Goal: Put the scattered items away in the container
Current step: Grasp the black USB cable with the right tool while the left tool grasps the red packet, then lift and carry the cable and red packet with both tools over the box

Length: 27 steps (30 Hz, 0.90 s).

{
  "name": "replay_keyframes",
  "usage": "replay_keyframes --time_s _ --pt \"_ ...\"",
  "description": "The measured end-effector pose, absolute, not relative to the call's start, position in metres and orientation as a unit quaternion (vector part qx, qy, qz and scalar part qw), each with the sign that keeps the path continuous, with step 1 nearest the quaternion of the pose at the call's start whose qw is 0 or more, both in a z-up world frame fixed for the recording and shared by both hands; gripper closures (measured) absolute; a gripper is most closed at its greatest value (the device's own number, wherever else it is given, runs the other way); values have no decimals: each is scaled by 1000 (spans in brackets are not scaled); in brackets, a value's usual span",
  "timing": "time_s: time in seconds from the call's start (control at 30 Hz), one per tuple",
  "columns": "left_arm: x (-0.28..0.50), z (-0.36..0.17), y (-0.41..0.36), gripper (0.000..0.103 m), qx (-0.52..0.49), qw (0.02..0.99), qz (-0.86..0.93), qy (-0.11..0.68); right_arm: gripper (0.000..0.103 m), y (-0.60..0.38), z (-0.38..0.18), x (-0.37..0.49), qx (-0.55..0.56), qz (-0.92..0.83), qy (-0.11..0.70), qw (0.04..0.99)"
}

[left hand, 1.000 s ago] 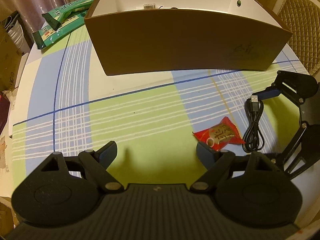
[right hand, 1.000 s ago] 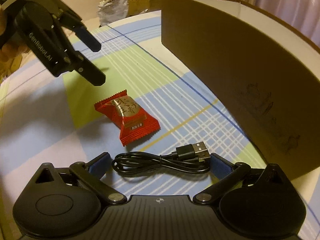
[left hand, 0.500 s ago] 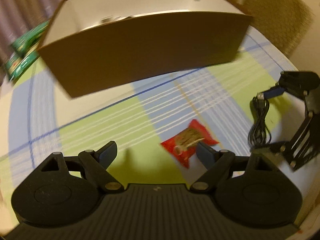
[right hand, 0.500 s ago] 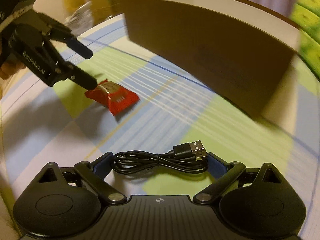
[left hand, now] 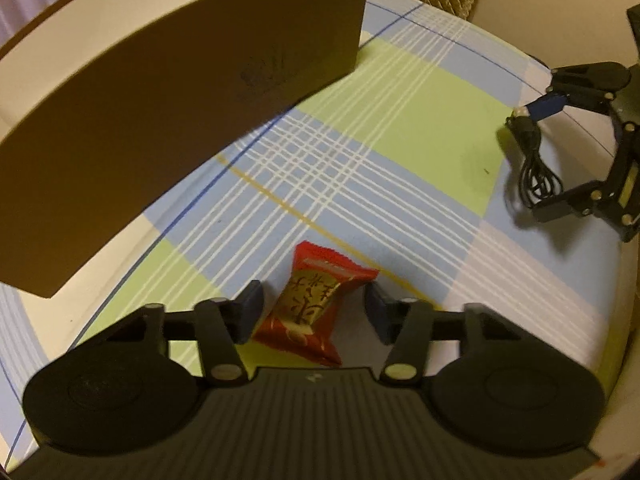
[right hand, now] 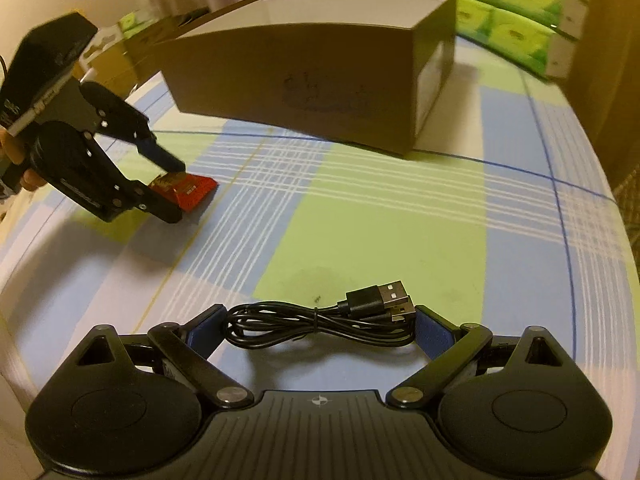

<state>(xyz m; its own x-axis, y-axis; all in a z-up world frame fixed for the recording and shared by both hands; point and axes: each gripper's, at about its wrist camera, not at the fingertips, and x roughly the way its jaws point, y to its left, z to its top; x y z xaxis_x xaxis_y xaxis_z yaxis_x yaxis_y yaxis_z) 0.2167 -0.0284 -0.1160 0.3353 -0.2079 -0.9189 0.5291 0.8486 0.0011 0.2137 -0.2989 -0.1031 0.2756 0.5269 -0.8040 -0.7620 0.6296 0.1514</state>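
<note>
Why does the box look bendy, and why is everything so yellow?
Left wrist view: the fisheye lens bows the box wall into a curve, and warm dim light tints everything yellowish. Right wrist view: the box looks straighter near the middle, the green packs at the edge are blurry, and the cable stays sharp, casting a soft shadow.

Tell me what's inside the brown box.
The brown box is open-topped; only a white inner wall shows. Its floor and any contents are hidden by its near wall in both views.
</note>
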Motion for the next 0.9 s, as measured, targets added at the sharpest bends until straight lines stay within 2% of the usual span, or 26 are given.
replay_keyframes --time_s 0.07,0.27,0.6,0.9 --pt "216 -119 -29 62 148 802 -233 529 9 -301 -102 211 -129 404 442 791" --pt "214 -119 -33 79 136 808 -234 524 9 -302 -102 204 -123 396 444 794" --pt "204 -103 -30 80 106 826 -215 510 9 -295 -91 208 -122 407 431 796" --pt "208 -46 -10 80 89 866 -185 455 9 -274 -54 228 -136 447 379 799"
